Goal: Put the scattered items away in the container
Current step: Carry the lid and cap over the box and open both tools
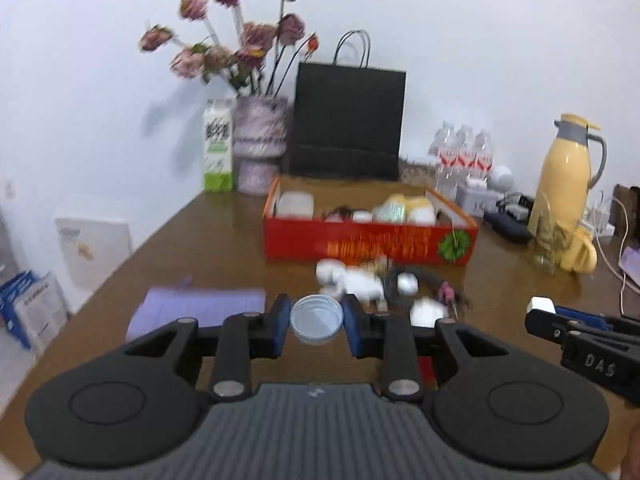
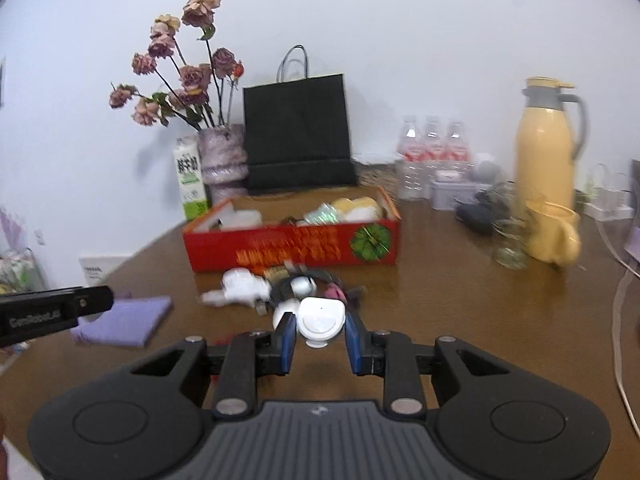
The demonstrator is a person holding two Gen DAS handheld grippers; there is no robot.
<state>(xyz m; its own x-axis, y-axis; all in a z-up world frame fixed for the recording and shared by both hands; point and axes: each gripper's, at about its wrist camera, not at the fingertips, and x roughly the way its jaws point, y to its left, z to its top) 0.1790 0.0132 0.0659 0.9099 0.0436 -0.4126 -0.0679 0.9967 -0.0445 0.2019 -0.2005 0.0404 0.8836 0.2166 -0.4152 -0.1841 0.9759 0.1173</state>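
My left gripper is shut on a small clear round lid, held above the brown table. My right gripper is shut on a white rounded case. Ahead of both stands the red open box, with white and yellow things inside it. Just in front of the box lies a scattered pile: a white charger plug, a black coiled cable and a small pink piece. The right gripper shows at the right edge of the left wrist view, still holding its white case.
A folded purple cloth lies left of the pile. Along the wall stand a black paper bag, a vase of dried roses, a milk carton, water bottles and a yellow jug. A yellow mug sits at right.
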